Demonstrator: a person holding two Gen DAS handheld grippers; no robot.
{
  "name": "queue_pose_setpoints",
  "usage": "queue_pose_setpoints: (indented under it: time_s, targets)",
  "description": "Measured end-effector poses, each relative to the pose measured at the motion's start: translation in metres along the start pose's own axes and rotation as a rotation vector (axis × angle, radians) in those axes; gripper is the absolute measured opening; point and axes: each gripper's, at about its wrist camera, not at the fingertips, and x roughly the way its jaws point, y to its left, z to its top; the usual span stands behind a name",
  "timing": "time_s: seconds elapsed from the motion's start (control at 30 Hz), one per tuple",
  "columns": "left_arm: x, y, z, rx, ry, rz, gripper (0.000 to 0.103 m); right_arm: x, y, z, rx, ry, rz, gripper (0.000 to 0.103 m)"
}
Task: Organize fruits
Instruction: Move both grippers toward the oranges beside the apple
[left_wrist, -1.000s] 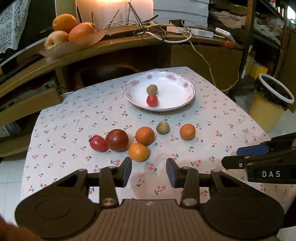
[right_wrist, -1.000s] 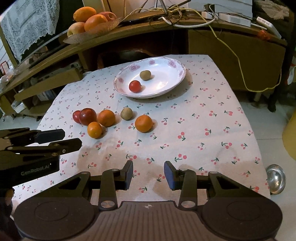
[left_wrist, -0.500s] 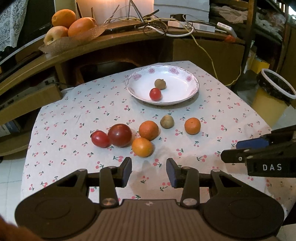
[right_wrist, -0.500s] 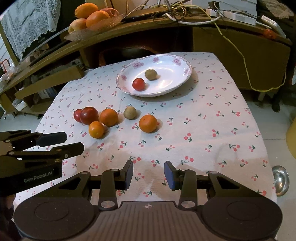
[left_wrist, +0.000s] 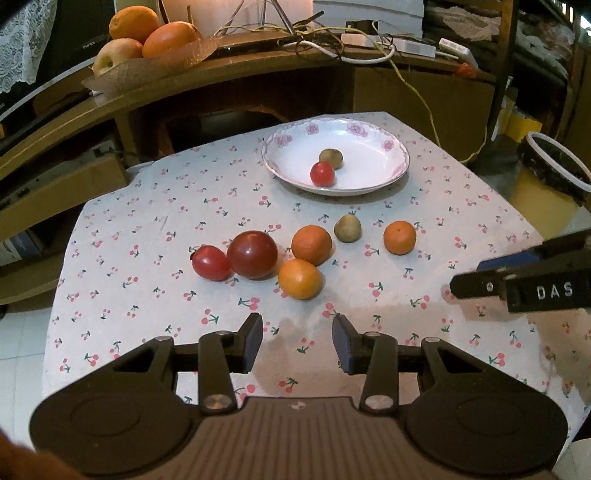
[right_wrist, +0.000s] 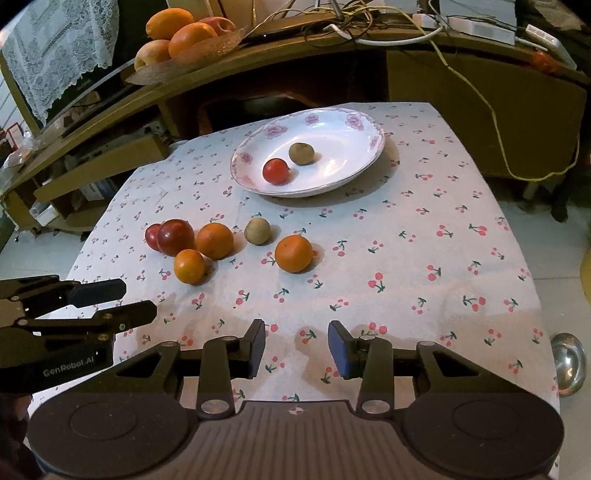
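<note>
- Fruits lie in two places: six loose on the bench cloth, two on the plate (left_wrist: 369, 181).
- Bench (left_wrist: 147, 229): white cloth with a cherry print; both grippers hang over its near edge.
- Shelf (left_wrist: 258, 62) behind the bench carries a glass dish (left_wrist: 122, 74) of large fruit, plus cables.
- Left gripper (left_wrist: 297, 341): jaws part open, nothing between them, only cloth below. It shows at the left edge of the right wrist view (right_wrist: 122, 299).
- Right gripper (right_wrist: 296, 343): jaws part open, holding nothing. It enters the left wrist view from the right (left_wrist: 465, 277).
- Plate: white, pink floral rim, at the far side of the bench. Small tomato (left_wrist: 322, 174) and brown fruit (left_wrist: 330, 158) sit in it, touching.
- Dark red fruit (left_wrist: 252, 254): largest loose piece, touching a red tomato (left_wrist: 210, 263) on its left.
- Two oranges (left_wrist: 311, 245) (left_wrist: 300, 278), touching, just right of the dark red fruit.
- Third orange (left_wrist: 399, 237) lies apart, furthest right.
- Loose brown fruit (left_wrist: 347, 228) sits between the orange pair and the third orange.
</note>
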Motion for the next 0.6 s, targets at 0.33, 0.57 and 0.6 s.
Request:
queue_pose_setpoints:
  time_s: [0.33, 0.57, 0.6]
  targets:
    - [0.014, -0.003, 0.01, 0.009, -0.002, -0.033, 0.047, 0.011, 0.007, 0.023, -0.144, -0.012, 0.027, 0.043]
    - [0.025, -0.004, 0.021, 0.01, -0.001, -0.054, 0.047, 0.034, 0.005, 0.035, -0.181, 0.022, 0.03, 0.043]
    - [0.026, -0.005, 0.022, 0.012, 0.0, -0.055, 0.047, 0.036, 0.006, 0.037, -0.189, 0.022, 0.035, 0.043]
